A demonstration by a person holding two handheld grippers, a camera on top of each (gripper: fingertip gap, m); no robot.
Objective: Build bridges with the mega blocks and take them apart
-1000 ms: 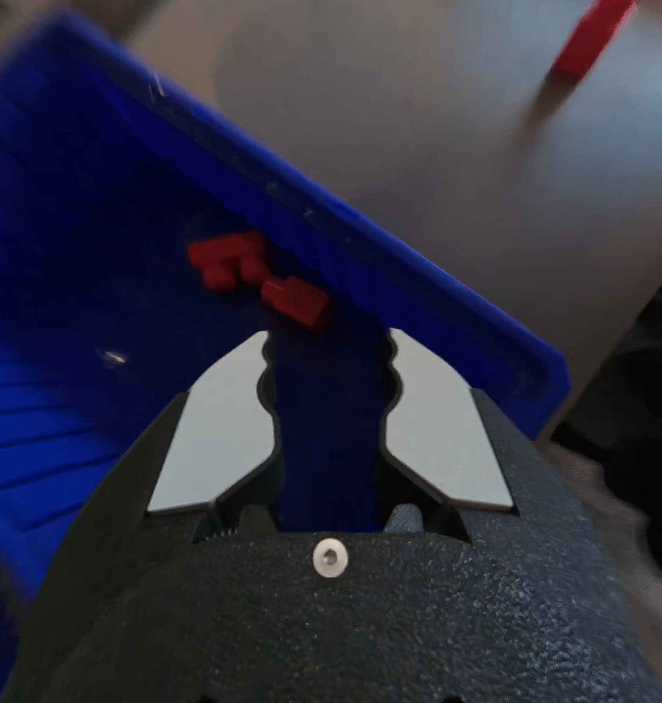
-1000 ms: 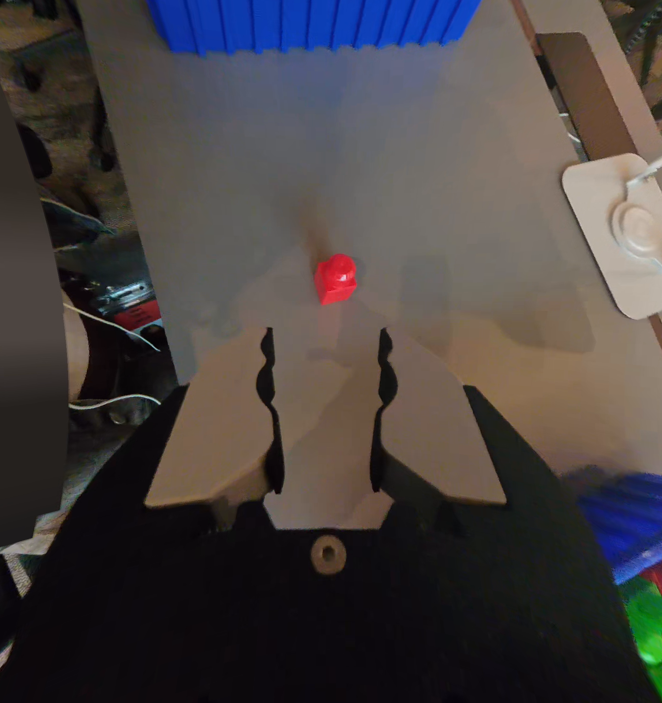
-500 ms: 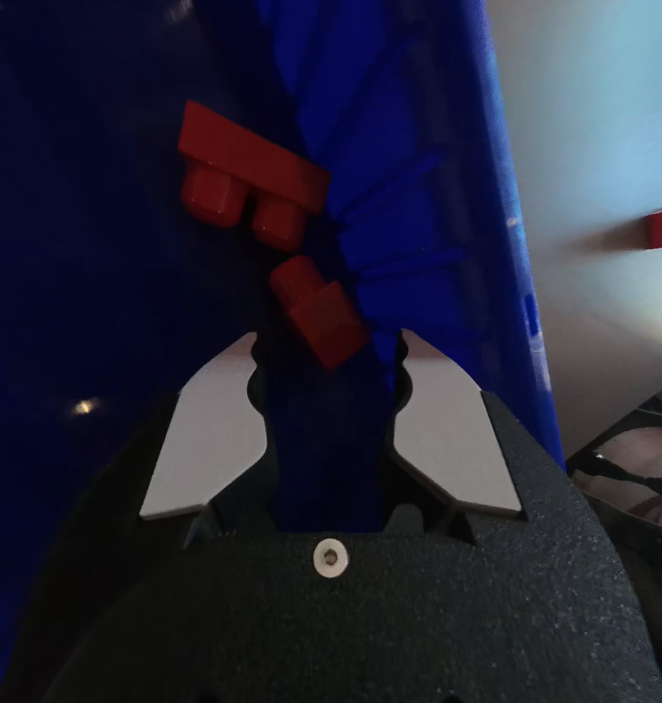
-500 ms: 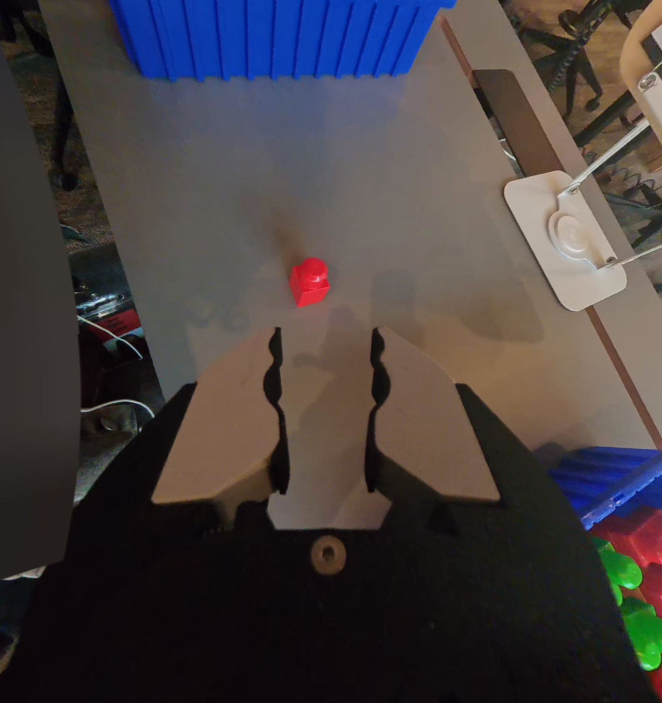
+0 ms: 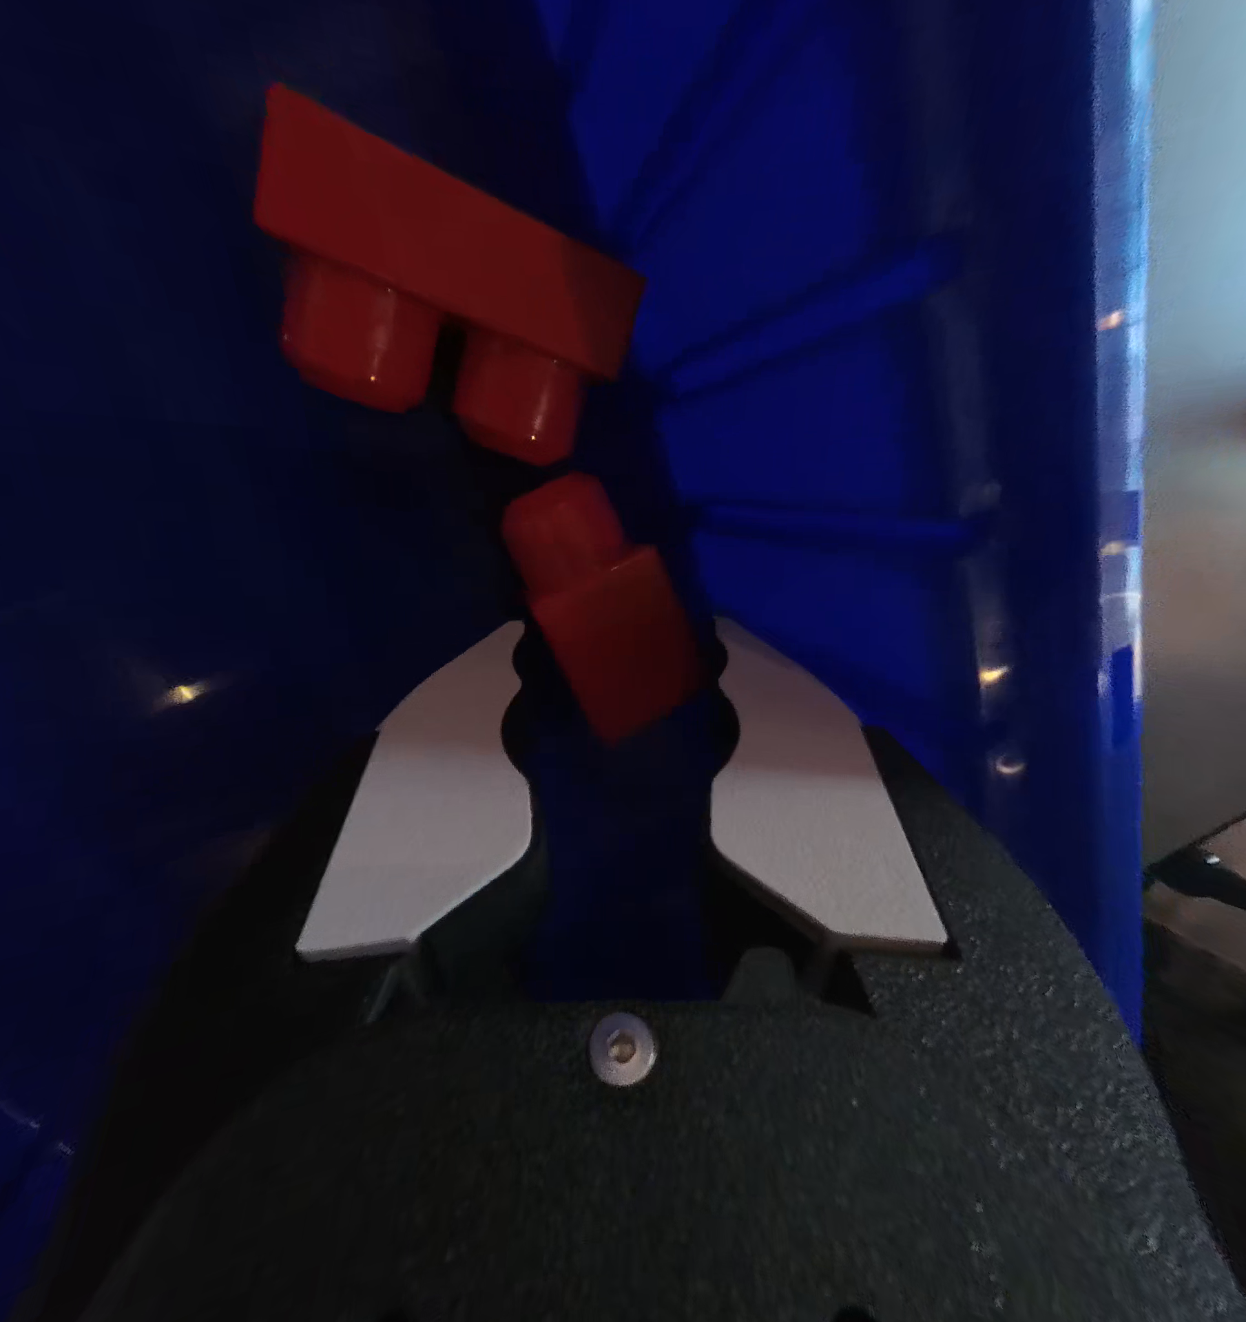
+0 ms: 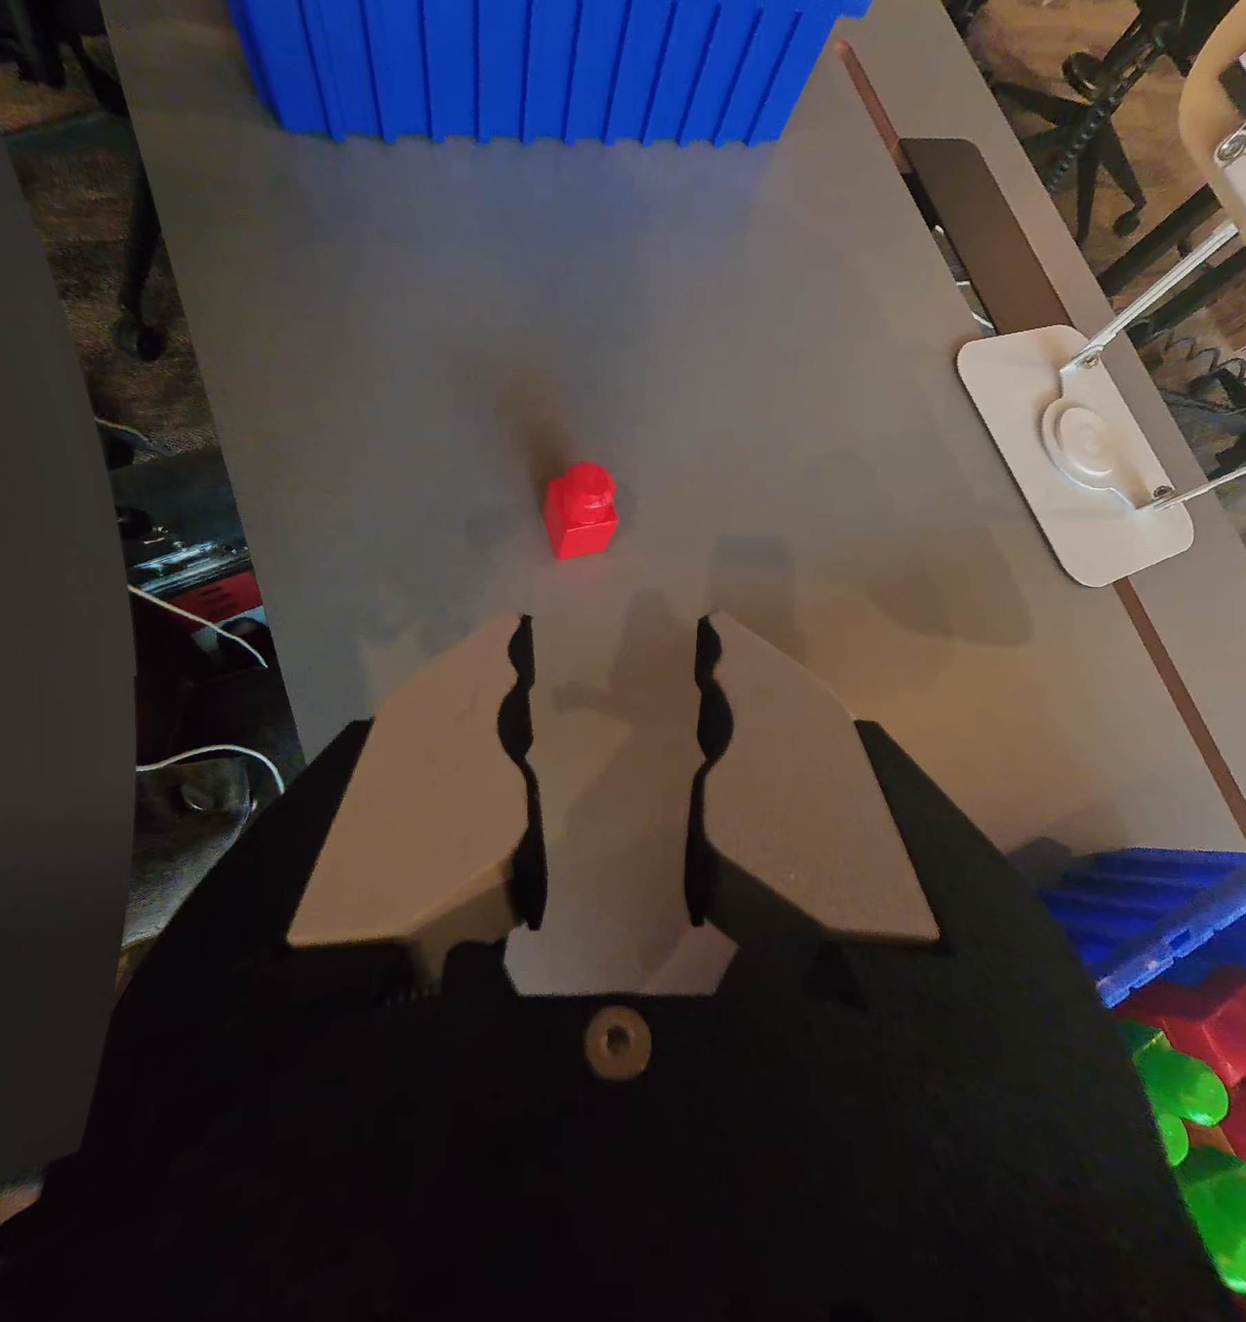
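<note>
In the left wrist view my left gripper (image 5: 616,637) is down inside a blue bin (image 5: 856,429), jaws apart. A small red one-stud block (image 5: 605,615) lies tilted between the fingertips, close to the right finger, not clamped. A red two-stud block (image 5: 426,236) lies just beyond it, studs toward me. In the right wrist view my right gripper (image 6: 614,622) is open and empty above the grey table (image 6: 784,358). A red one-stud block (image 6: 580,511) stands upright on the table just ahead of its tips.
The blue bin (image 6: 534,71) stands at the table's far end. A second blue bin (image 6: 1178,930) with red and green blocks is at lower right. A white stand base (image 6: 1070,458) sits at the right edge. The left table edge drops to cables and clutter. Tip to tip, the grippers are about 50 cm apart.
My left gripper has swung over the bin rim and down into the bin, up to the small red block, jaws narrowing a little. My right gripper has shifted slightly and narrowed a little.
</note>
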